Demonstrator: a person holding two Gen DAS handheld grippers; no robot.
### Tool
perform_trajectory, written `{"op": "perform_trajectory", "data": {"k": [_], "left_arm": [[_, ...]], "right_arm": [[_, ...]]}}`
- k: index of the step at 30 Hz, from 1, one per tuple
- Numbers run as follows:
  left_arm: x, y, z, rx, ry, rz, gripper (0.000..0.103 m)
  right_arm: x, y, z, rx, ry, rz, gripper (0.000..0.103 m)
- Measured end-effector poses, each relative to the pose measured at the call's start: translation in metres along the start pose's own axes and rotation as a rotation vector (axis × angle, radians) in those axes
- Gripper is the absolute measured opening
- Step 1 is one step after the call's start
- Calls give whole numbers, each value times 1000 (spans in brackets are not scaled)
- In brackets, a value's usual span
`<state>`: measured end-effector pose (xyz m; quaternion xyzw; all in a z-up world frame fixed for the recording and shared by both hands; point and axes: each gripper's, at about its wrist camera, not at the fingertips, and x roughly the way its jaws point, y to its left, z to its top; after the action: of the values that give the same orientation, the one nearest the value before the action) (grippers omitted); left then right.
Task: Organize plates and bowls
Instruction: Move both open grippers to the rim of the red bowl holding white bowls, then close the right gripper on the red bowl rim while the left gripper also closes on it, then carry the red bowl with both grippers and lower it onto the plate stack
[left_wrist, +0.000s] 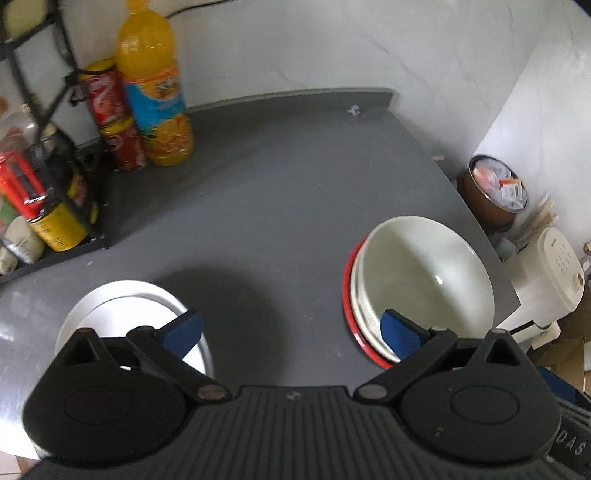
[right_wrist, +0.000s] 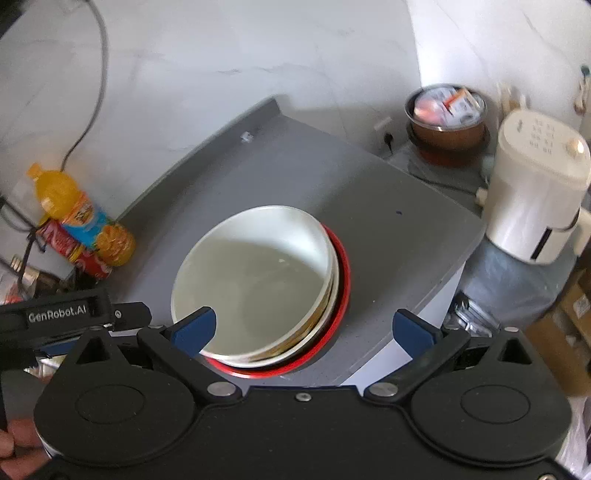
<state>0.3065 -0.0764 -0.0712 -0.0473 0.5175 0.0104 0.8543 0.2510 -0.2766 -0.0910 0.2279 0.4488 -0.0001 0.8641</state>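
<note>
A stack of white bowls (left_wrist: 428, 273) rests on a red-rimmed plate (left_wrist: 349, 295) at the right side of the grey counter (left_wrist: 277, 206). A white plate (left_wrist: 110, 306) lies at the near left, partly hidden by my left gripper. My left gripper (left_wrist: 291, 332) hangs open above the counter between the plate and the stack, holding nothing. In the right wrist view the bowls (right_wrist: 255, 280) and the red-rimmed plate (right_wrist: 341, 295) sit just ahead. My right gripper (right_wrist: 303, 328) is open over the stack's near edge, empty.
An orange juice bottle (left_wrist: 155, 85) and red cans (left_wrist: 110, 110) stand at the back left beside a black rack (left_wrist: 44, 166) of jars. Off the counter's right edge are a copper pot (right_wrist: 447, 122) and a white appliance (right_wrist: 535, 192). A hand (right_wrist: 18, 446) shows at the lower left.
</note>
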Motion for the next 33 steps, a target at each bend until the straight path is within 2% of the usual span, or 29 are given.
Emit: {"op": "perform_trajectory", "data": {"k": [6,10,13,16,20,21,24,25,26,29,33], "left_arm": [[27,-24,13,71,32,-2,100],[54,-35,17,94,97,-12,99],[70,-38,19,101,121,-13,95],[88,-38,24,86,152,-26,87],[105,-38,27,78,181,-17,68],[109,-36,28,59,195,-31,66],[125,-28,30,0,259,-75,50],[128,-26,31,-12,269,-90,47],[130,-26,32,-21,277,-110,41],[130,-30,31,4,274,-139,28],[135,-29,31,-18,292,-170,24]], "right_arm": [[29,1,7,-4,53,-39,103],[46,-2,15,3,86,-60,103],[57,0,19,-25,105,-82,103],[70,-2,20,-11,143,-98,101],[82,-8,20,37,198,-37,91],[85,-9,19,40,211,-44,84],[95,-13,17,53,248,-82,65],[98,-15,17,65,259,-79,56],[101,-18,15,81,275,-71,53],[106,-26,12,133,276,2,46],[100,-30,8,152,255,8,38]]}}
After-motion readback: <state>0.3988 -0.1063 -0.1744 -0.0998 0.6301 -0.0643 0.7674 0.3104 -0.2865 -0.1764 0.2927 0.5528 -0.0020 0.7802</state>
